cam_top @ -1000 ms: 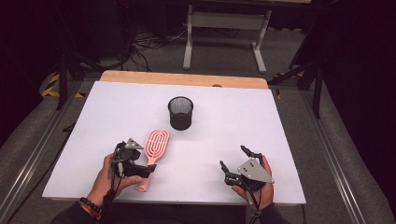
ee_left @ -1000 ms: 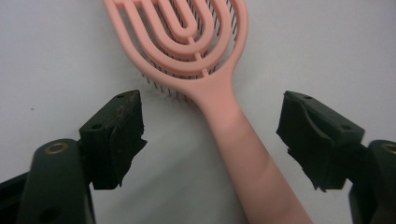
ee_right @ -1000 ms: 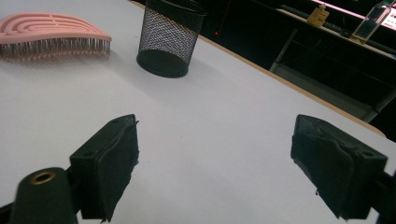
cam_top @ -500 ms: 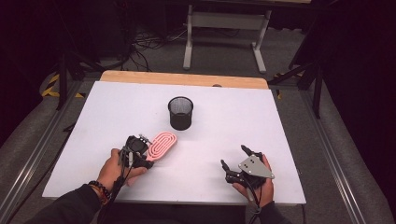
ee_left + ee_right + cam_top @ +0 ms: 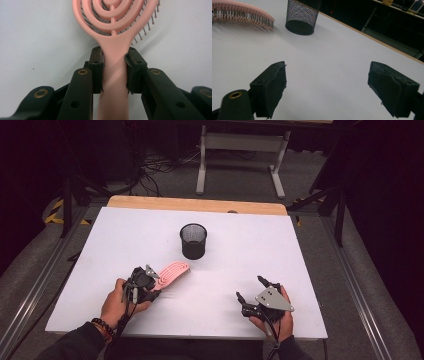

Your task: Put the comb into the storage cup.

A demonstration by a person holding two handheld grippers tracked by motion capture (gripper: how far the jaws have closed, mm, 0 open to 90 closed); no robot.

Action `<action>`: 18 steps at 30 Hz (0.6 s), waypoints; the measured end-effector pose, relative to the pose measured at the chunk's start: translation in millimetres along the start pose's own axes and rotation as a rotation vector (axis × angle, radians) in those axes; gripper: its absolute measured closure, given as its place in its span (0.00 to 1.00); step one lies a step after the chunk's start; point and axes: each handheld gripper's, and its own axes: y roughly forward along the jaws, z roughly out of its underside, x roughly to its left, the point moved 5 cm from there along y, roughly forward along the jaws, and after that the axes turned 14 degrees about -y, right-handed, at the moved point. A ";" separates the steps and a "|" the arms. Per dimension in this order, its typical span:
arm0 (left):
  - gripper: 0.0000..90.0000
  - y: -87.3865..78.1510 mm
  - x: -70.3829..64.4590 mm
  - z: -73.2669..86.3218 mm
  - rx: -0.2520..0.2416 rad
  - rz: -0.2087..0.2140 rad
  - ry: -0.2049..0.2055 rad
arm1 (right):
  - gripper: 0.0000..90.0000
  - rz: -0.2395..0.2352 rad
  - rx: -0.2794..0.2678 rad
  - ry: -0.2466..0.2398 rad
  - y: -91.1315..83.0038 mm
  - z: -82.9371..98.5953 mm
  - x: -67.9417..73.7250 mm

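A pink hairbrush (image 5: 171, 272) is held off the white table (image 5: 280, 250), its head pointing toward a black mesh cup (image 5: 193, 240). My left gripper (image 5: 150, 287) is shut on the brush handle (image 5: 115, 72), with the ringed head (image 5: 112, 15) and its bristles ahead of the jaws. My right gripper (image 5: 249, 292) rests open near the front right of the table, nothing between its pads (image 5: 275, 85). In the right gripper view the hairbrush (image 5: 242, 13) hovers at upper left, bristles down, beside the mesh cup (image 5: 302, 16).
A wooden strip (image 5: 200, 204) runs along the table's far edge. Beyond it stand a metal frame (image 5: 240, 150) and cables on the floor. Metal rails (image 5: 350, 280) flank the table.
My left gripper has lifted the hairbrush off the table and swung its head to the right, toward the cup. The right gripper has stayed put.
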 end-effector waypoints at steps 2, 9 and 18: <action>0.79 -1.2 1.6 2.0 -0.020 0.003 0.007 | 0.18 -0.002 0.002 0.000 0.4 0.4 0.0; 0.82 -6.4 2.8 4.1 -0.092 -0.004 0.021 | 0.18 -0.007 0.003 -0.009 1.3 0.3 1.8; 0.88 -10.3 4.3 3.9 -0.168 0.026 0.017 | 0.18 -0.014 0.007 -0.016 2.6 1.1 3.5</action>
